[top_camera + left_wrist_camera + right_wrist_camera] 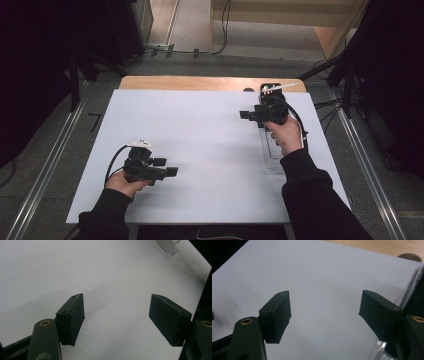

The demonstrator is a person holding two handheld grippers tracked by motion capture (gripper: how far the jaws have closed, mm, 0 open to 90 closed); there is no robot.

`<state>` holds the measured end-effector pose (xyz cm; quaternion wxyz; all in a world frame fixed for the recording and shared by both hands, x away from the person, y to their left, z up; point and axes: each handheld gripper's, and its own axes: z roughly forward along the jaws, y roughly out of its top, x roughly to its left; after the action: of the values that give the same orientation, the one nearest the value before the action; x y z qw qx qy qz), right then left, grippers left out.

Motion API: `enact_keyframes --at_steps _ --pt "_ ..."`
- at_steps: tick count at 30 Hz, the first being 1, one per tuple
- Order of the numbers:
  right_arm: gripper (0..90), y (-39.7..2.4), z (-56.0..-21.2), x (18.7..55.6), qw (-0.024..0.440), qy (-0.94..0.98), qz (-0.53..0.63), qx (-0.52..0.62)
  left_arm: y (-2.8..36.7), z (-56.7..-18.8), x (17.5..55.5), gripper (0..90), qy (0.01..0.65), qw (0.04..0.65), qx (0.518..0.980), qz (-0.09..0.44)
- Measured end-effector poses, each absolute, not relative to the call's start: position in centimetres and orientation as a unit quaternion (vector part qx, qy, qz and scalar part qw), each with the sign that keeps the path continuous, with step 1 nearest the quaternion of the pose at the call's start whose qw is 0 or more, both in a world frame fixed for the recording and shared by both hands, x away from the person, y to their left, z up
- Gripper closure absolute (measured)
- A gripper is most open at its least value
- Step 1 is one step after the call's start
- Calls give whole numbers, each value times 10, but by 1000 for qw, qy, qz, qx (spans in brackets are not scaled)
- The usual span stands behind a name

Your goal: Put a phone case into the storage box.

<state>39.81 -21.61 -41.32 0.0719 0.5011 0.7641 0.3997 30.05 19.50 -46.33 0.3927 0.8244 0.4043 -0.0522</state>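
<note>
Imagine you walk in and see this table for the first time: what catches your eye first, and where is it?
First comes the big white board covering most of the wooden table. On it, the left hand-held gripper sits near the front left and the right hand-held gripper toward the back right, both with jaws apart and nothing between them. A clear plastic container lies along the board's right edge, under the right hand.
</note>
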Motion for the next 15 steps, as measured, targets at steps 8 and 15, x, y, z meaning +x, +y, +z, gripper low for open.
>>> enact_keyframes --at_steps 8,15 --pt "255 -203 -418 382 44 778 403 480 194 -463 302 285 401 394 825 -53" --pt "261 -194 -425 367 34 794 396 460 195 -462 302 285 400 395 826 -52"
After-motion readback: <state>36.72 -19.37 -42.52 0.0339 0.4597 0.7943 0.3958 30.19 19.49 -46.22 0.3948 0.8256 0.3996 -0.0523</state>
